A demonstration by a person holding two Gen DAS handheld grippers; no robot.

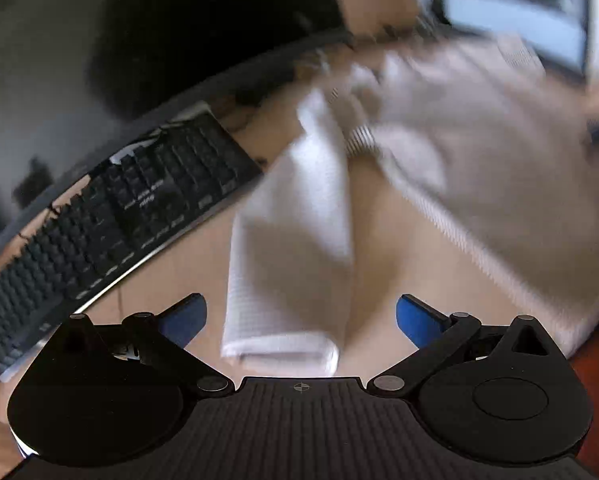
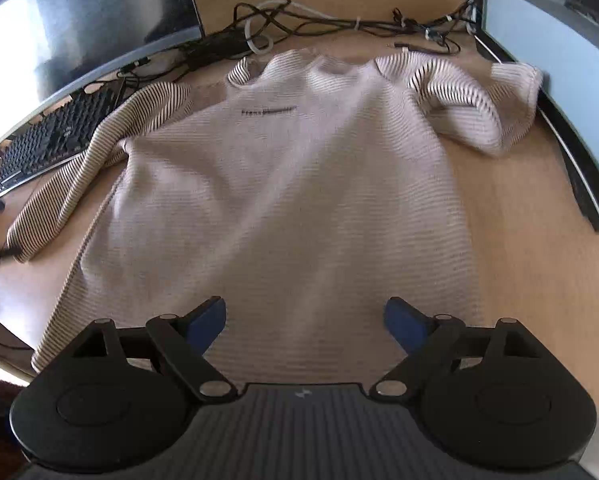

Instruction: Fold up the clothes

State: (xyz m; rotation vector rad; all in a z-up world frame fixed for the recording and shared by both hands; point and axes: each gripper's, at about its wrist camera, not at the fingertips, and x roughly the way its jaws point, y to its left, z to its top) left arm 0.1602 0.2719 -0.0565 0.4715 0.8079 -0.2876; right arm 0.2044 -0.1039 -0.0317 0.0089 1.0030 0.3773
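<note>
Both grippers have their blue pads spread wide, nothing pinched: right gripper (image 2: 305, 326) hangs over the hem of the striped sweater (image 2: 283, 184), which lies flat on the wooden desk (image 2: 519, 240). Left gripper (image 1: 301, 322) hovers by its sleeve (image 1: 291, 248). Further back sit a black keyboard (image 1: 111, 216), a cable tangle (image 2: 299, 20) and two monitors (image 2: 71, 32).
</note>
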